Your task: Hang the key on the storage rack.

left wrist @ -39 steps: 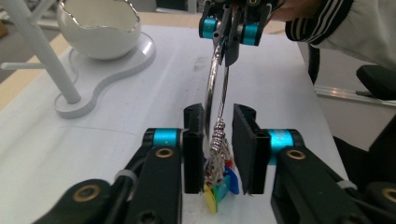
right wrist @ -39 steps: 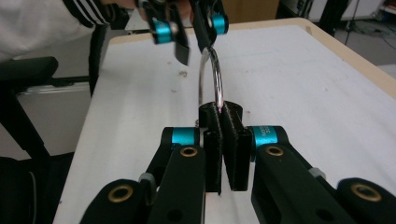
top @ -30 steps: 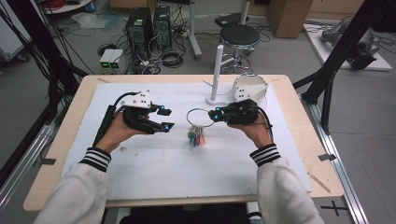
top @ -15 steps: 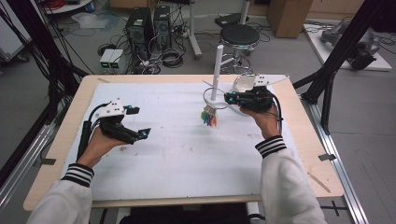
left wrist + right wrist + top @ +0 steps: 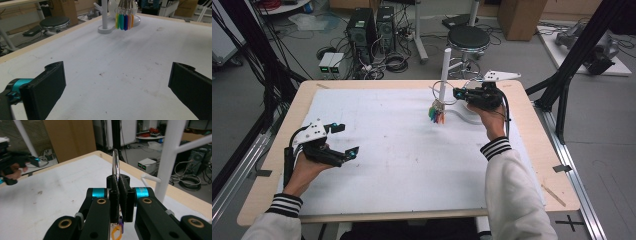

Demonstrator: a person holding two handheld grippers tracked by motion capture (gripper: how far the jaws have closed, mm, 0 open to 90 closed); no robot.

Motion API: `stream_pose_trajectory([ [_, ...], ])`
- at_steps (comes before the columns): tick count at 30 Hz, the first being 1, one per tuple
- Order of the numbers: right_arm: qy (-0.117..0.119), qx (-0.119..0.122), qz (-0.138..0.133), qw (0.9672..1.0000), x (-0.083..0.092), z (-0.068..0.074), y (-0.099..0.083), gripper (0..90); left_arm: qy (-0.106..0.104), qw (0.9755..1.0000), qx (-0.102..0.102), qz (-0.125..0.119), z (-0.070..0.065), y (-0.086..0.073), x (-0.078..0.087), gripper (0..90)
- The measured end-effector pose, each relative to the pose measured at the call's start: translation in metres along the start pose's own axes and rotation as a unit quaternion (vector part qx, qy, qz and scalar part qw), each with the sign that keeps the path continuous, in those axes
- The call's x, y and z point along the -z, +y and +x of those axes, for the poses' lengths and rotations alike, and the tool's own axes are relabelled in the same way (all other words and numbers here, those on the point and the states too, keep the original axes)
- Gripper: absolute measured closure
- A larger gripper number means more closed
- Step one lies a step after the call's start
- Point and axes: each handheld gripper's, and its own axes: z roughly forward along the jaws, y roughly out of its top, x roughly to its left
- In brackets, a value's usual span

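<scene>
High view: my right gripper point(image 5: 458, 93) sits at the far side of the worktop point(image 5: 412, 150), just beside the white stand point(image 5: 445, 70). A metal key ring point(image 5: 447, 96) hangs at its tip, with the coloured tags point(image 5: 437, 116) dangling below, clear of the white sheet. My left gripper point(image 5: 346, 139) is well apart, near the left edge.

Right gripper view adds the close detail: my jaws are pressed together on the key ring point(image 5: 115, 163), which stands upright, edge-on, above the pads. The stand's post point(image 5: 170, 152) rises just to the right, one peg point(image 5: 151, 178) near the ring; whether they touch, I cannot tell.

Left gripper view: my jaws are spread wide, with nothing between them, just bare sheet. They have just been opening. Tags point(image 5: 124, 21) hang far ahead beside the stand's base point(image 5: 106, 29).
</scene>
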Motion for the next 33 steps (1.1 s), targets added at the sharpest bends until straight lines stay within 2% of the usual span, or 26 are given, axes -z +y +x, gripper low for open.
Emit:
stream_pose_trajectory([
  [4, -0.017, -0.013, 0.001, 0.9998, -0.003, -0.006, -0.004, 88.1, 0.016, 0.9997, 0.002, -0.016, -0.002, -0.012, 0.007, 1.7],
  [5, -0.020, -0.018, 0.000, 0.9996, -0.004, -0.008, -0.005, 88.1, 0.019, 0.9998, 0.002, -0.008, -0.003, -0.013, 0.008, 1.7],
  [7, -0.022, -0.027, -0.003, 0.9994, -0.006, -0.012, -0.007, 88.1, 0.026, 0.9995, 0.000, -0.015, -0.005, -0.018, 0.009, 1.7],
  [11, -0.032, -0.036, 0.001, 0.9988, -0.010, -0.018, -0.012, 88.1, 0.030, 0.9990, 0.011, -0.030, -0.010, -0.028, 0.013, 1.7],
  [19, -0.043, -0.051, -0.005, 0.9977, -0.021, -0.027, -0.020, 88.1, 0.045, 0.9969, 0.026, -0.059, -0.016, -0.044, 0.023, 1.7],
  [21, -0.050, -0.058, -0.004, 0.9971, -0.022, -0.027, -0.021, 88.1, 0.053, 0.9962, 0.025, -0.064, -0.017, -0.048, 0.025, 1.7],
  [28, -0.055, -0.068, -0.009, 0.9961, -0.027, -0.032, -0.026, 88.1, 0.054, 0.9942, 0.029, -0.089, -0.018, -0.052, 0.028, 1.7],
  [33, -0.055, -0.080, -0.011, 0.9952, -0.030, -0.036, -0.029, 88.0, 0.057, 0.9944, 0.031, -0.083, -0.020, -0.058, 0.028, 1.7],
])
